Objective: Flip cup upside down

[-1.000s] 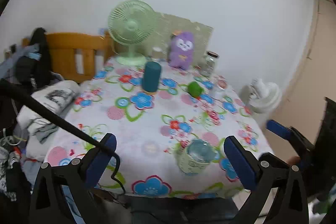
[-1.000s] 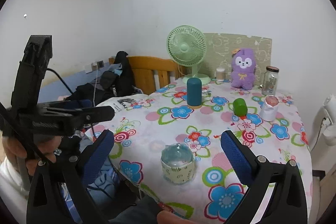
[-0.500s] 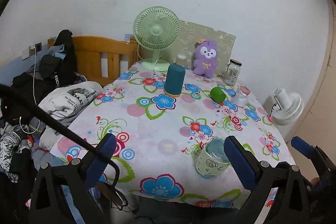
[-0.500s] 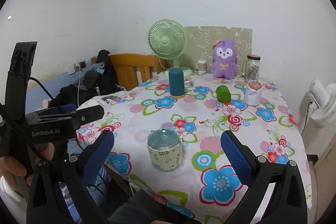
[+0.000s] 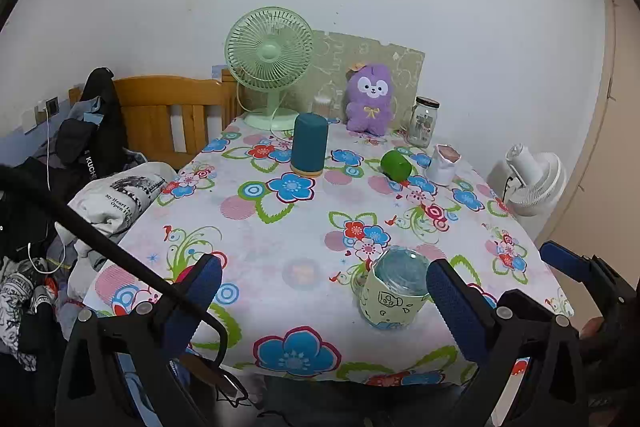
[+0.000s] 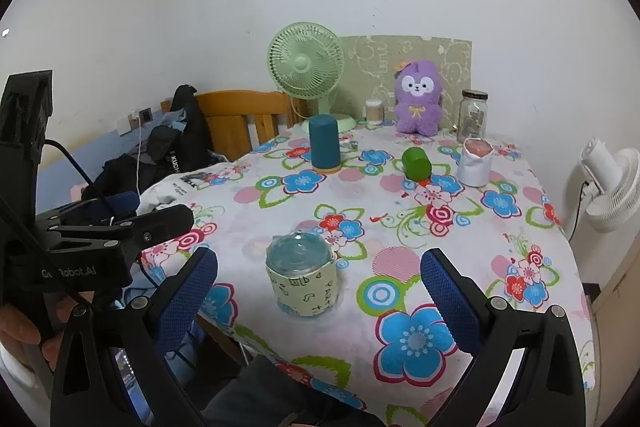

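A glass cup with a pale green patterned sleeve (image 5: 394, 289) (image 6: 303, 275) stands on the floral tablecloth near the table's front edge, its glass base facing up. My left gripper (image 5: 324, 291) is open and empty, hovering in front of the table; the cup sits just inside its right finger. My right gripper (image 6: 318, 283) is open and empty, with the cup between its fingers but farther away, untouched. The left gripper's body also shows at the left of the right wrist view (image 6: 112, 239).
On the table (image 5: 280, 247) stand a teal cylinder (image 5: 310, 149), a green cup lying on its side (image 5: 396, 165), a white cup (image 5: 442, 169), a glass jar (image 5: 422, 121), a purple plush (image 5: 370, 99) and a green fan (image 5: 268, 63). Clothes and a wooden chair lie left; a white fan stands right.
Both grippers have shifted and turned in front of the table, so the cup sits differently in each view. The cup has not moved. Both grippers stay open.
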A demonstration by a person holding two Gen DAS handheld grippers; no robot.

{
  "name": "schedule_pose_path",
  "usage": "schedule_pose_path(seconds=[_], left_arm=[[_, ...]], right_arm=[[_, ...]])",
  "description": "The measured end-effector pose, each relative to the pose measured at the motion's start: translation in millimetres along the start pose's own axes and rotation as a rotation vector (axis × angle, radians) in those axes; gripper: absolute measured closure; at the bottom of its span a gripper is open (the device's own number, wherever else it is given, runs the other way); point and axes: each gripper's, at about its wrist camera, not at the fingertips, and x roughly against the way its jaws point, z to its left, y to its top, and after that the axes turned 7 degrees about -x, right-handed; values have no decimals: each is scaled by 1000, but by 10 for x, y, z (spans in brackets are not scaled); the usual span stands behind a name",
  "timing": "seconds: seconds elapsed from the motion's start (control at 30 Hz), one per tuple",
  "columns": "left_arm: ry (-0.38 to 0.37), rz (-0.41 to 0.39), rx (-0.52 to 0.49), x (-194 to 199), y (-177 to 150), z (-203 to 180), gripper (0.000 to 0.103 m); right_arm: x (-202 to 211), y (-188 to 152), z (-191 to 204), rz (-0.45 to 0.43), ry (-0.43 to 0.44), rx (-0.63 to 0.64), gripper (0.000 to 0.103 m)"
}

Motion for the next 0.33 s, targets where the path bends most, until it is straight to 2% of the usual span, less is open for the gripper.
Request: schedule_pose_path(seconds=[0.33], left_arm=[[-15,25,4,-81,-10,-2,0]], right_arm=[[-53,-21,-62,21,-6,-28,1]])
